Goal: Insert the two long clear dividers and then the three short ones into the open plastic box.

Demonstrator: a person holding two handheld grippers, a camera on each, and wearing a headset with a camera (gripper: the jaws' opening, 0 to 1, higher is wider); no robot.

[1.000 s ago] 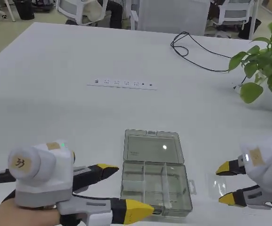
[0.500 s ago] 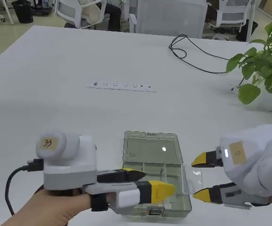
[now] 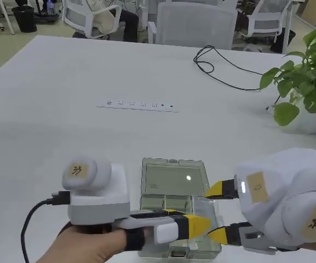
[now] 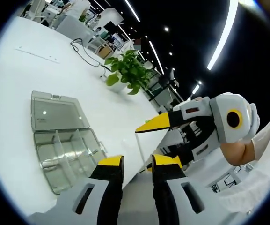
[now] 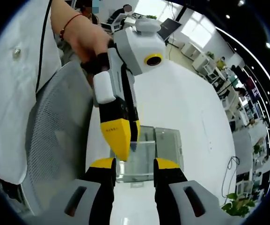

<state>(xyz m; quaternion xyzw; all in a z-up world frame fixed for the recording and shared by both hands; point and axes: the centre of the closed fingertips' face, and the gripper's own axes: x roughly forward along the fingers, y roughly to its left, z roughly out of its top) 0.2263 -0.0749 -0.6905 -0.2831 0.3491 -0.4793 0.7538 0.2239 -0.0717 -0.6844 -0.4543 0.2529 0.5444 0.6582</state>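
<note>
The open clear plastic box [image 3: 174,178] lies near the table's front edge, its lid flat behind a base with dividers standing in it; it also shows as box [image 4: 64,145] and box [image 5: 168,140]. My right gripper [image 3: 217,212] hangs over the box's right side, shut on a clear divider [image 3: 204,208] across its width. The divider [image 4: 137,154] stands upright between the right gripper's [image 4: 144,147] jaws. My left gripper [image 3: 184,218] reaches in from the left, jaws narrowed but apart, around that divider's [image 5: 142,157] near edge. The left gripper [image 5: 125,133] is turned on its side.
A white power strip [image 3: 137,104] lies mid-table and a black cable [image 3: 223,63] loops at the back. A potted plant [image 3: 305,82] stands at the right edge. Office chairs stand beyond the far edge. A black cord [image 3: 34,219] trails from the left gripper.
The right gripper carried the clear divider from the table right of the box to above the box. The left gripper moved right over the box and narrowed its jaws.
</note>
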